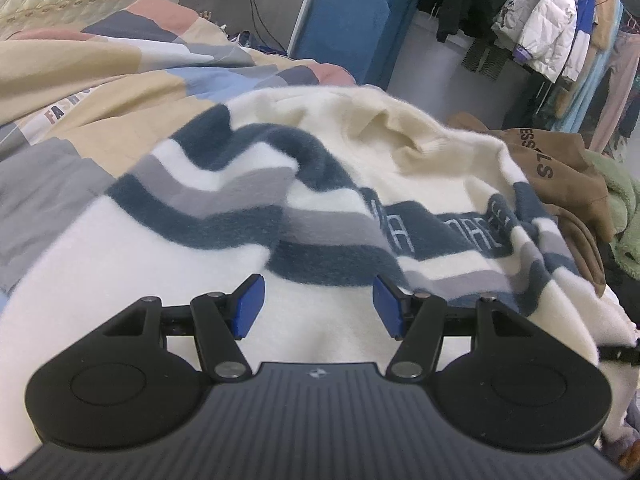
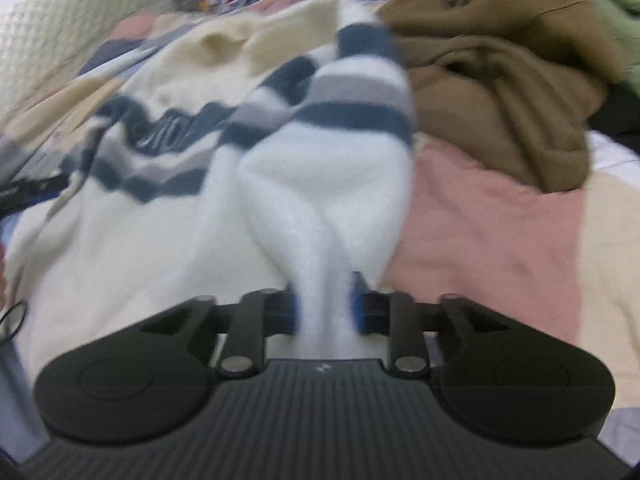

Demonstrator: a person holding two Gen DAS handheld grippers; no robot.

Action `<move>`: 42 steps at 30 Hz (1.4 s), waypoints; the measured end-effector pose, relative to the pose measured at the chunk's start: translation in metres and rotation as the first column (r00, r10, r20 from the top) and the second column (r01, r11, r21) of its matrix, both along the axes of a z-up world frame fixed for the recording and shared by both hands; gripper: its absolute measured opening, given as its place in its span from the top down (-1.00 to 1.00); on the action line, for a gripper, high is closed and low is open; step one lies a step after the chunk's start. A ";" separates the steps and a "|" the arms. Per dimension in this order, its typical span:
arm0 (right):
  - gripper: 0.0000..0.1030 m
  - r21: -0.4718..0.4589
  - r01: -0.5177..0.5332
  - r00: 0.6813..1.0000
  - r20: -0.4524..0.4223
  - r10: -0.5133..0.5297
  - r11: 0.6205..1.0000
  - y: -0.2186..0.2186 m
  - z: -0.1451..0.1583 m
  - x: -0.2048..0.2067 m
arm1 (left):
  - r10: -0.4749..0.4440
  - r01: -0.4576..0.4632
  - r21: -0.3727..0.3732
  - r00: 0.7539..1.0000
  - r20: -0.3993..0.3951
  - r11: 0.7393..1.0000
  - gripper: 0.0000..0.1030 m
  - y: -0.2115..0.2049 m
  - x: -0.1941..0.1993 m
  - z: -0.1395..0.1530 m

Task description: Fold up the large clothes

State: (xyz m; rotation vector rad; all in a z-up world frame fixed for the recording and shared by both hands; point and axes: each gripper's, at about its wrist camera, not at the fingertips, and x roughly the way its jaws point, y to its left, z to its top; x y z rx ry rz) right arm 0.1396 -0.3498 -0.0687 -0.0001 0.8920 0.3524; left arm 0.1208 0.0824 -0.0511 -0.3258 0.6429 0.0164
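A fluffy white sweater (image 1: 168, 240) with navy and grey stripes lies spread on the bed. In the left wrist view my left gripper (image 1: 318, 306) hovers over its white lower part, blue pads wide apart, nothing pinched between them. In the right wrist view, which is blurred, my right gripper (image 2: 325, 306) is shut on a bunched white fold of the sweater's striped sleeve (image 2: 320, 152). The sleeve rises from the jaws and runs away toward the sweater's body (image 2: 120, 220) on the left.
A patchwork quilt (image 2: 480, 220) in pink, beige and grey covers the bed. A brown hoodie (image 2: 500, 80) and a green fleece (image 1: 624, 208) are heaped at the right of the sweater. Jackets (image 1: 552, 28) hang on a rack beyond the bed, beside a blue board (image 1: 340, 32).
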 end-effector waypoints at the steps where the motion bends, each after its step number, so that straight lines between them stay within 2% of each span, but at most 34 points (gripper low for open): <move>1: 0.63 -0.010 0.032 0.999 0.021 -0.032 0.999 -0.004 0.003 0.000 | -0.001 0.001 0.001 1.000 0.002 1.000 -0.27 0.000 -0.001 0.001; 4: 0.66 -0.041 0.144 0.985 0.101 -0.140 0.989 -0.015 0.012 0.000 | 0.000 0.000 -0.003 1.000 0.009 1.000 -0.27 0.001 -0.002 0.002; 6: 0.66 -0.050 0.255 0.955 0.167 -0.244 0.966 -0.029 0.021 -0.001 | 0.008 -0.008 -0.008 1.000 0.013 1.000 -0.27 0.004 -0.003 0.004; 8: 0.66 -0.079 0.382 0.901 0.254 -0.352 0.921 -0.043 0.028 0.000 | 0.017 -0.017 -0.014 1.000 0.018 1.000 -0.27 0.008 -0.003 0.004; 10: 0.66 -0.100 0.504 0.832 0.324 -0.451 0.858 -0.061 0.032 0.000 | 0.034 -0.033 -0.014 0.999 0.018 0.999 -0.27 0.013 -0.003 0.005; 12: 0.66 -0.065 0.597 0.769 0.329 -0.548 0.799 -0.083 0.030 0.004 | 0.051 -0.050 -0.018 0.999 0.021 0.999 -0.27 0.020 -0.002 0.007; 14: 0.64 -0.030 0.645 0.739 0.281 -0.612 0.764 -0.103 0.020 0.013 | 0.057 -0.057 -0.010 0.998 0.030 0.998 -0.27 0.029 -0.001 0.012; 17: 0.55 -0.020 0.662 0.739 0.181 -0.648 0.749 -0.116 -0.003 0.025 | 0.099 -0.098 -0.017 0.993 0.062 0.995 -0.28 0.051 -0.006 0.025; 20: 0.51 -0.089 0.652 0.752 0.208 -0.626 0.753 -0.110 -0.009 0.029 | 0.149 -0.146 -0.050 0.987 0.066 0.988 -0.33 0.074 -0.011 0.031; 22: 0.50 -0.067 0.654 0.749 0.200 -0.632 0.754 -0.113 -0.008 0.030 | 0.196 -0.192 -0.078 0.980 0.042 0.978 -0.35 0.090 -0.014 0.030; 24: 0.37 -0.026 0.660 0.742 0.180 -0.646 0.751 -0.115 -0.007 0.026 | 0.238 -0.236 -0.103 0.971 0.006 0.966 -0.35 0.106 -0.017 0.027; 26: -0.13 0.010 0.660 0.740 0.165 -0.652 0.751 -0.114 -0.006 0.019 | 0.297 -0.297 -0.095 0.955 -0.017 0.950 -0.36 0.121 -0.022 0.024; 28: -0.43 0.028 0.661 0.737 0.160 -0.656 0.750 -0.114 -0.009 0.015 | 0.349 -0.352 -0.098 0.936 -0.047 0.931 -0.37 0.136 -0.025 0.019; 29: -0.52 0.030 0.672 0.728 0.155 -0.668 0.740 -0.116 -0.011 0.016 | 0.364 -0.370 -0.111 0.929 -0.070 0.923 -0.37 0.144 -0.025 0.016; 31: -0.53 0.042 0.691 0.712 0.137 -0.689 0.722 -0.120 -0.013 0.017 | 0.385 -0.395 -0.123 0.918 -0.100 0.910 -0.37 0.156 -0.026 0.011; 35: -0.53 0.053 0.704 0.701 0.102 -0.706 0.708 -0.126 -0.021 0.021 | 0.420 -0.443 -0.160 0.894 -0.158 0.882 -0.37 0.175 -0.028 -0.003; 39: -0.53 0.073 0.703 0.702 0.088 -0.707 0.707 -0.130 -0.024 0.019 | 0.397 -0.437 -0.207 0.894 -0.209 0.875 -0.36 0.177 -0.025 -0.016; 42: -0.53 0.090 0.705 0.702 0.058 -0.710 0.704 -0.134 -0.027 0.020 | 0.359 -0.406 -0.222 0.906 -0.223 0.887 -0.35 0.166 -0.020 -0.026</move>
